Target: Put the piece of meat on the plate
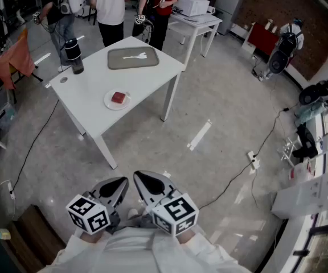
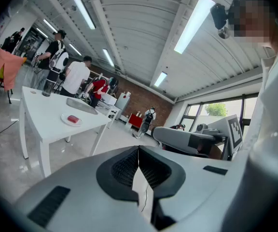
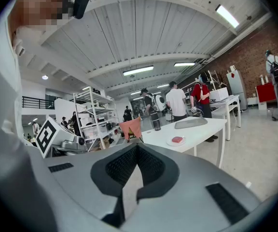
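Observation:
A red piece of meat (image 1: 118,98) lies on a small white plate (image 1: 110,103) near the front edge of a white table (image 1: 95,81). The meat (image 2: 73,119) on its plate (image 2: 66,122) also shows far off in the left gripper view, and the same meat (image 3: 177,139) in the right gripper view. My left gripper (image 1: 119,185) and right gripper (image 1: 139,179) hang side by side close to my body, well short of the table. Both are shut with nothing between their jaws.
On the table stand a dark flask (image 1: 74,56) and a grey tray (image 1: 132,58) with a white utensil. Several people (image 1: 111,4) stand behind the table. Cables (image 1: 249,164) and a power strip cross the floor at right. A second white table (image 1: 197,23) stands behind.

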A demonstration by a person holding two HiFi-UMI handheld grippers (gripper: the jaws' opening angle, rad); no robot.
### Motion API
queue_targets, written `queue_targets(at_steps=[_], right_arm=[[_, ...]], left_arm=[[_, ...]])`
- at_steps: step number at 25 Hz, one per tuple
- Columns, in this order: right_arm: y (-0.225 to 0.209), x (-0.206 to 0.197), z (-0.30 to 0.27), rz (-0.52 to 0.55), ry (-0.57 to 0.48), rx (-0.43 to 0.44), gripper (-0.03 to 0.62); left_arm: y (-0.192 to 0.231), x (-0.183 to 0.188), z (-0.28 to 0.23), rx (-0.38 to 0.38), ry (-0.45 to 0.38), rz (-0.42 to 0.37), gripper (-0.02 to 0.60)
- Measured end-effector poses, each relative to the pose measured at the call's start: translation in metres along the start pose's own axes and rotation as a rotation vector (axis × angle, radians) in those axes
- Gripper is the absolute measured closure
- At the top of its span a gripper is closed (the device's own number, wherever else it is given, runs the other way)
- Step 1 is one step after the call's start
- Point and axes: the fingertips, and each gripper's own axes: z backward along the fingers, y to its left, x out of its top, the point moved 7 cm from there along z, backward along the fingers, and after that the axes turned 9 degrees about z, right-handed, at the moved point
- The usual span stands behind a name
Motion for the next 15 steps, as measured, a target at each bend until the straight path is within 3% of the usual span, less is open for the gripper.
queue_targets(at_steps=[15], right_arm=[[-0.006, -0.011, 0.003, -0.009, 0.036, -0.018, 0.58]], left_arm=[[0.003, -0.007, -0.007, 0.031, 0.014, 0.005, 0.571]])
